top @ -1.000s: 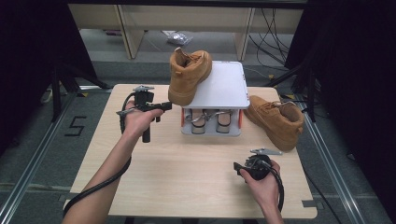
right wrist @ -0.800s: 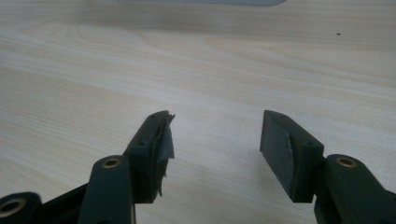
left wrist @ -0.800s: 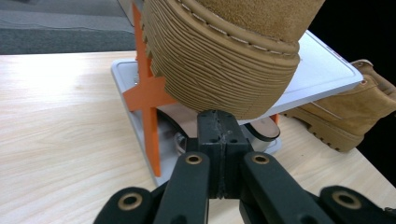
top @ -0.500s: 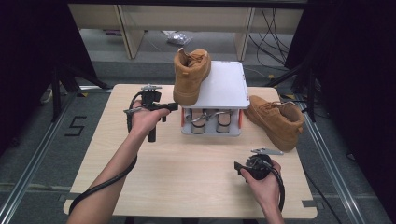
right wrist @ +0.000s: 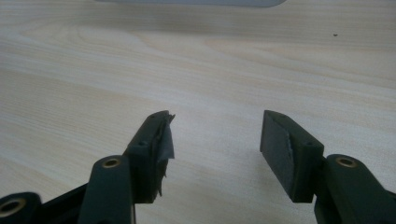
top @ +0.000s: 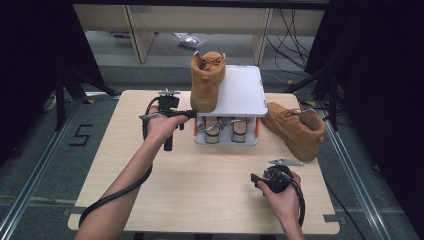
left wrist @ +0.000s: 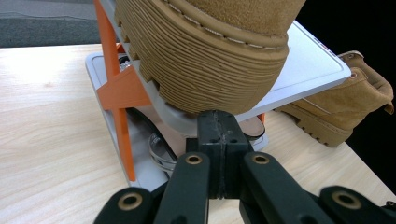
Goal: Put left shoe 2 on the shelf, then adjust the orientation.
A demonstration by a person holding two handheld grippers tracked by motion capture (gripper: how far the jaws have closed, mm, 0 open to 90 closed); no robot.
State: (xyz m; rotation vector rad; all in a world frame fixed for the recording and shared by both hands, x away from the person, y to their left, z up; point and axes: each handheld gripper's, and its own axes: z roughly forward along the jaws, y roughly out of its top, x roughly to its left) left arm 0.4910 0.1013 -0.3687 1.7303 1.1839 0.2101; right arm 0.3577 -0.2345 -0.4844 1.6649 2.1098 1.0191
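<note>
Pale wood forms the counter [top: 125,165], ringed by dark floor and shelving at the top of the frame. At centre-left of the high view, the left gripper [top: 189,114] has its fingers pressed together with nothing between them, their tips at the sole of the tan boot [top: 206,82]. That looks like a nudge rather than a grasp, meant to seat the boot squarely on the white top shelf of the shoe rack [top: 242,92]. The boot stands upright on the rack's left edge, its sole overhanging. Compared with the earlier frames, the boot now sits straighter and further onto the shelf, and the left gripper has shifted right toward it. The second boot [top: 295,130] lies right of the rack. At lower right the right gripper [top: 260,181] rests, fingers apart and empty, unmoved.
</note>
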